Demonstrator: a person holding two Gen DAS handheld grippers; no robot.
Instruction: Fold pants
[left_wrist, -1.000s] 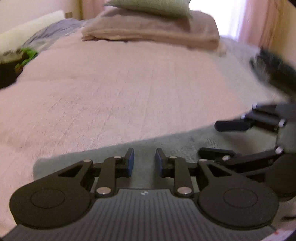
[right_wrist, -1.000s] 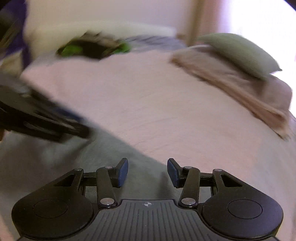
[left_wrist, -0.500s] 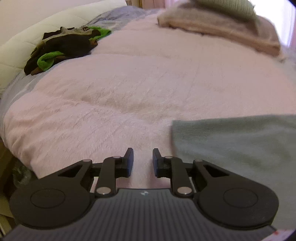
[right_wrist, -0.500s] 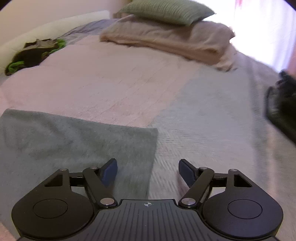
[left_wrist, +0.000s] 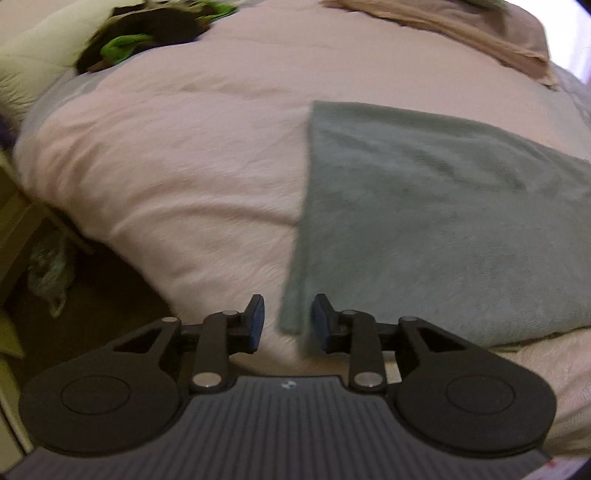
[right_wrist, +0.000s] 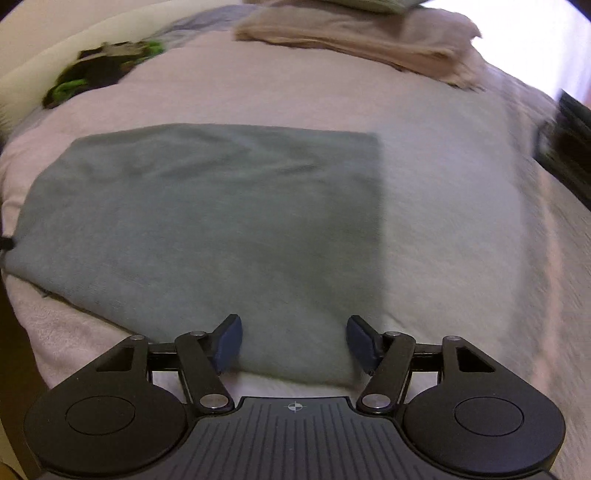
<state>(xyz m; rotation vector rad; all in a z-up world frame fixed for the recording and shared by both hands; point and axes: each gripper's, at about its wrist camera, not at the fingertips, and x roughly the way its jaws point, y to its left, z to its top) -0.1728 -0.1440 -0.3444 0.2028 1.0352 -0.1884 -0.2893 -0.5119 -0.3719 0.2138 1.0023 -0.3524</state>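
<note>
The grey-green pants (left_wrist: 424, 218) lie folded into a flat rectangle on the pink bed cover (left_wrist: 166, 155). In the right wrist view the same pants (right_wrist: 221, 221) fill the middle. My left gripper (left_wrist: 287, 323) is open just above the near left corner of the pants, its blue pads either side of that edge with nothing held. My right gripper (right_wrist: 293, 345) is open wider over the near right part of the pants, close to the front edge, also holding nothing.
A dark and bright-green heap of clothes (left_wrist: 147, 33) lies at the far left of the bed. Beige pillows (right_wrist: 369, 33) are stacked at the head. A dark object (right_wrist: 565, 136) sits at the bed's right edge. The bed's left edge drops to the floor (left_wrist: 74, 295).
Both grippers have drawn back and risen, so the whole folded pants now show. The left gripper has opened a little wider and sits at the near left corner; the right stays open.
</note>
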